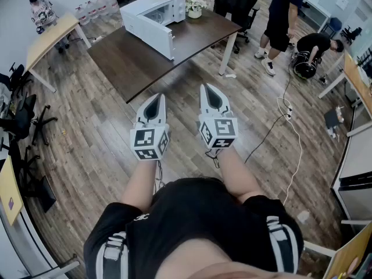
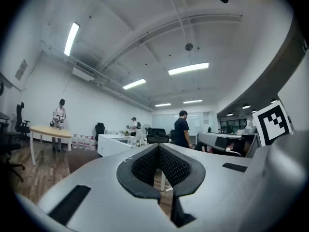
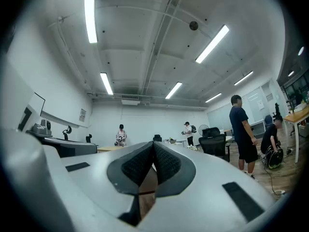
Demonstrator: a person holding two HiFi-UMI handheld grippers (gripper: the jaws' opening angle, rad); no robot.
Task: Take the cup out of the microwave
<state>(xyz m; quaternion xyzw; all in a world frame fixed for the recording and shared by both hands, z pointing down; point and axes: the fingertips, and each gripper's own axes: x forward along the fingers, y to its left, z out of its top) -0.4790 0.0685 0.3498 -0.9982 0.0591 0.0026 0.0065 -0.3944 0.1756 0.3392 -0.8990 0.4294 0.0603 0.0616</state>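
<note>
The white microwave stands at the far end of a dark brown table, and its door hangs open toward me. No cup shows inside it from here. Both grippers are held out level over the wooden floor, well short of the table. My left gripper is shut with nothing in it, and its pads meet at the tips. My right gripper is also shut and empty. In the left gripper view the microwave appears small and far ahead.
A flower pot sits on the table beside the microwave. Black office chairs stand behind the table. One person stands and another crouches at the right. A white cable runs across the floor. A light wooden table stands at the left.
</note>
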